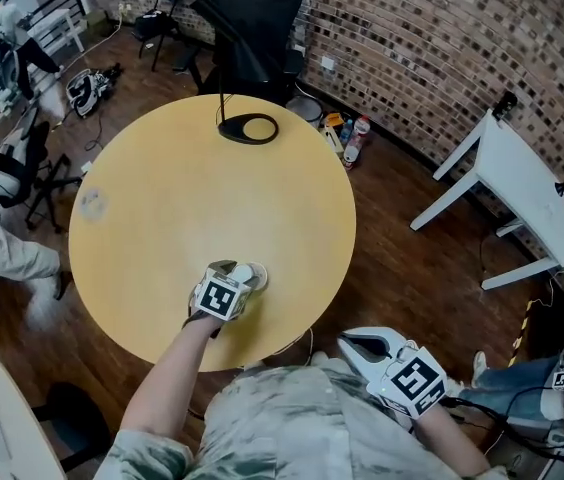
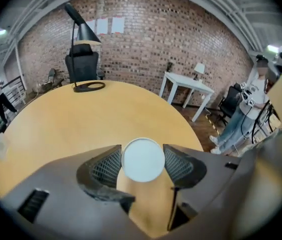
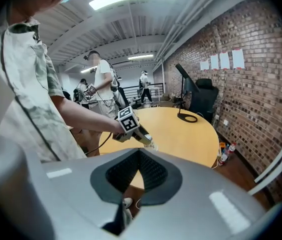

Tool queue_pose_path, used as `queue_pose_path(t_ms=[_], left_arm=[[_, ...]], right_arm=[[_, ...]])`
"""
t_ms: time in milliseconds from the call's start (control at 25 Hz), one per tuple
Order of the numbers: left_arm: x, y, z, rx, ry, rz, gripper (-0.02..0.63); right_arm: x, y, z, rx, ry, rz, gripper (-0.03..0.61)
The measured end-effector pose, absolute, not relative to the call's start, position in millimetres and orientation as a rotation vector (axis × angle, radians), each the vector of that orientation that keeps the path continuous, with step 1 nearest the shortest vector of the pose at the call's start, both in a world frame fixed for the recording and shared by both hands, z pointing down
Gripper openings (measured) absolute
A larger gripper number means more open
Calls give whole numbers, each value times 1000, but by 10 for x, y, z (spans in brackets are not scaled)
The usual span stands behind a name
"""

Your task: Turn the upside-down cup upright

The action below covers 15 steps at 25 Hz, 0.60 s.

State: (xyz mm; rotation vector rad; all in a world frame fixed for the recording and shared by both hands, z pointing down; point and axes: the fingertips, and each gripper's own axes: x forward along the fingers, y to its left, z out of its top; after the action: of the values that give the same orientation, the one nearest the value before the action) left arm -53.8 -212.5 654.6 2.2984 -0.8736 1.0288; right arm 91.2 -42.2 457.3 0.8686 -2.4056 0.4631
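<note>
Brick wall [image 1: 442,48] and dark wooden floor [image 1: 402,228] frame a round, pale yellow table [image 1: 162,218]. At the table's 12 o'clock edge stands a black lamp [image 1: 249,128] on a ring-shaped foot, and a black office chair [image 1: 252,28] stands just beyond it. Off toward 3 o'clock, well apart from the round table, a white table [image 1: 522,188] leans tipped against the wall. A few bottles [image 1: 354,140] stand on the floor at about 2 o'clock, near the table's rim.

The cup [image 2: 145,184] stands upside down close to the table's 6 o'clock edge, nearest the person. Its white base faces up and its tan wall widens downward. The left gripper [image 2: 142,151] angles down over it, and its two meshed pads [image 2: 106,166] press against the cup's sides at 9 and 3 o'clock, pinching it just under the base.

The right gripper [image 3: 140,151] hangs off the table, at roughly 4 o'clock from the cup and well apart from it, beside the person's body. Its jaws are pressed together at the tips and nothing is between them. In its own view it looks across at the left gripper's marker cube [image 3: 125,119] above the tabletop.
</note>
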Motion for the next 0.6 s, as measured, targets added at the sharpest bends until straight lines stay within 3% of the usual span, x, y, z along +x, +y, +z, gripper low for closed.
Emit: queue_pose_path(t_ms=[280,600], left_arm=[[-814,-1993,6557,2360,-954,751,267],[-1031,-1783,6865,2402,-859,876,265]], right_arm=[[664,-396,4601,808,-2379,447,2],[459,-417,4638,761,-2364,431,2]])
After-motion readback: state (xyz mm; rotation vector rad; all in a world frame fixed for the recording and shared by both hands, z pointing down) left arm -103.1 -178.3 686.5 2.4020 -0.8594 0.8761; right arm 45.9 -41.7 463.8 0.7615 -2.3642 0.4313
